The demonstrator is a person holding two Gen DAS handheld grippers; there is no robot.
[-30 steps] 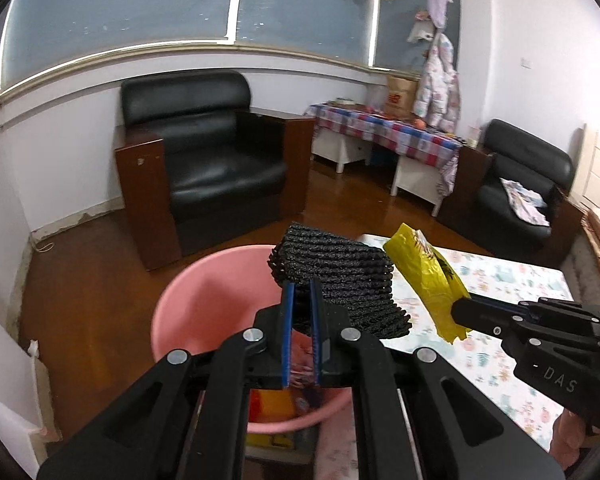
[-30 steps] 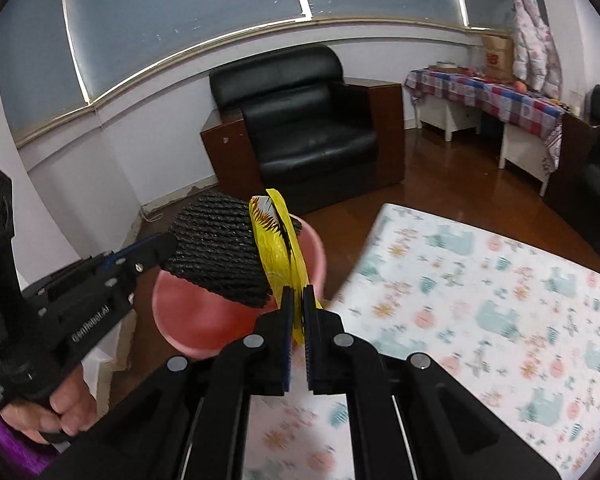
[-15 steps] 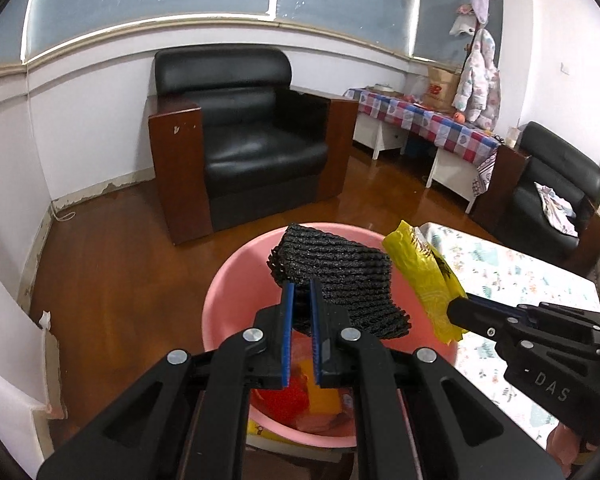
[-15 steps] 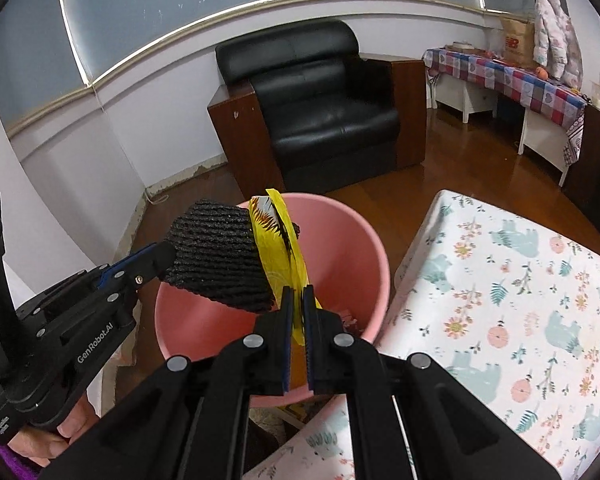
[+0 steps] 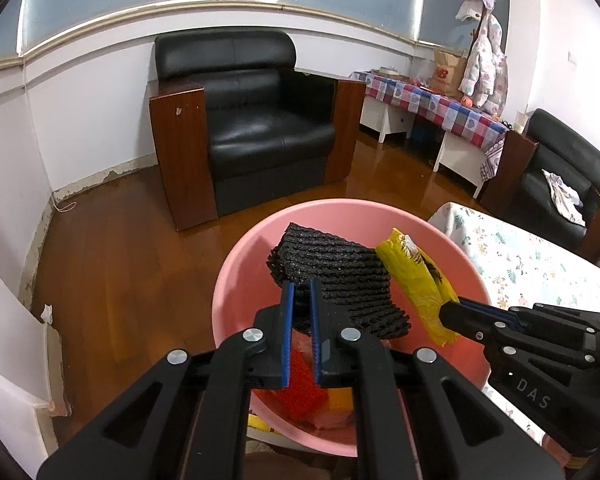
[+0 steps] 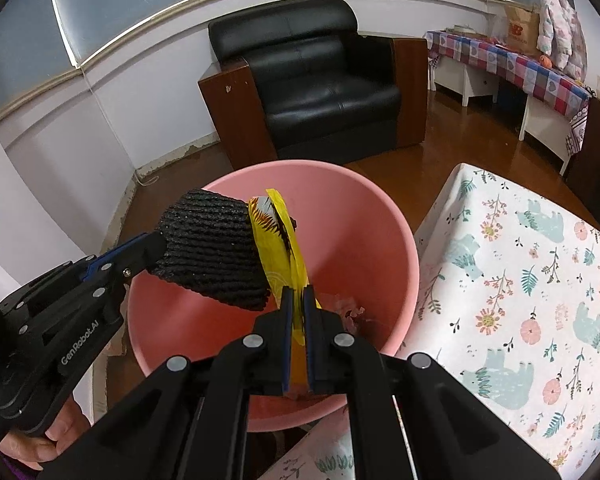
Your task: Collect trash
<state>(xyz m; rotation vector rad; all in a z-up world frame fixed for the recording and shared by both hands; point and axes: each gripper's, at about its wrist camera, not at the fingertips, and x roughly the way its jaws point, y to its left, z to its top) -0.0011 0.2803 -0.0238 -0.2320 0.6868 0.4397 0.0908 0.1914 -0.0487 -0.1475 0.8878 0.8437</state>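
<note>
A pink bin [image 5: 252,248] [image 6: 384,220] stands on the floor beside the table, with red and orange trash in its bottom. My left gripper [image 5: 301,292] [image 6: 156,248] is shut on a black ribbed mesh pad [image 5: 332,272] [image 6: 212,252] and holds it over the bin's mouth. Right beside it my right gripper [image 6: 296,296] [image 5: 450,310] is shut on a yellow snack wrapper [image 6: 276,240] [image 5: 416,280], also over the bin. Pad and wrapper touch each other.
A table with a floral cloth [image 6: 520,280] [image 5: 532,256] meets the bin on the right. A black armchair [image 5: 256,120] [image 6: 324,80] stands behind the bin on the wooden floor. A checked-cloth bench [image 5: 432,100] and a second black chair [image 5: 560,176] stand at the far right.
Both grippers have moved forward and down with their loads, from near the table edge to over the bin's mouth. The bin now fills more of both views.
</note>
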